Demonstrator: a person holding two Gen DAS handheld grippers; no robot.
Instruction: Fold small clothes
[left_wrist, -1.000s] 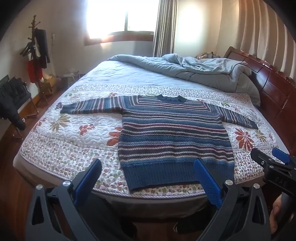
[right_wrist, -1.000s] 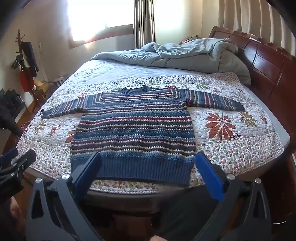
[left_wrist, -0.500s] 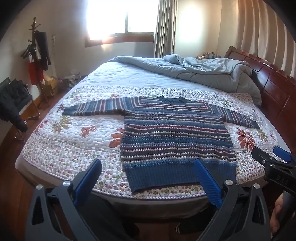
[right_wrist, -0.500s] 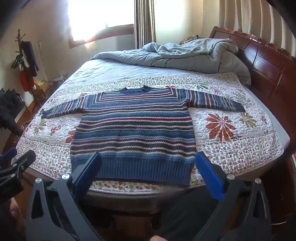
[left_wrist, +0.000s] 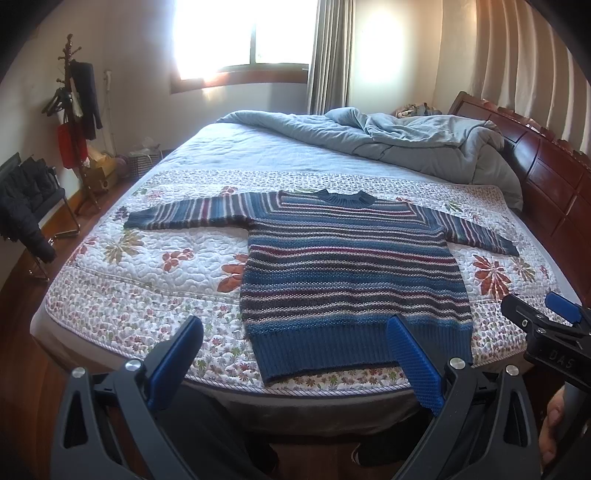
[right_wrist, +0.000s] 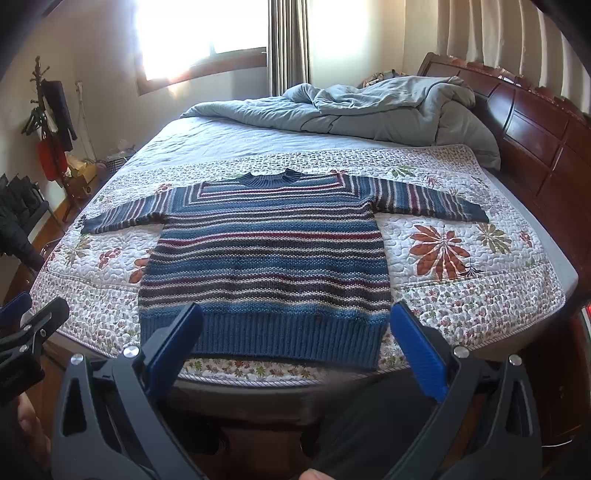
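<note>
A striped sweater (right_wrist: 266, 258) lies flat, sleeves spread, on the quilted bed (right_wrist: 480, 306), not yet folded. The left tool (left_wrist: 295, 354) and right tool (right_wrist: 295, 343) hover before its hem, jaws wide apart and empty. Folding likely starts with gripping a sleeve or hem corner.

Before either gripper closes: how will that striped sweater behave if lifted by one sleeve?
Striped sweater is chunky knit lying flat: probably floppy, the body likely drags and bunches. The sleeve may stretch. The ribbed hem probably grips well.
</note>
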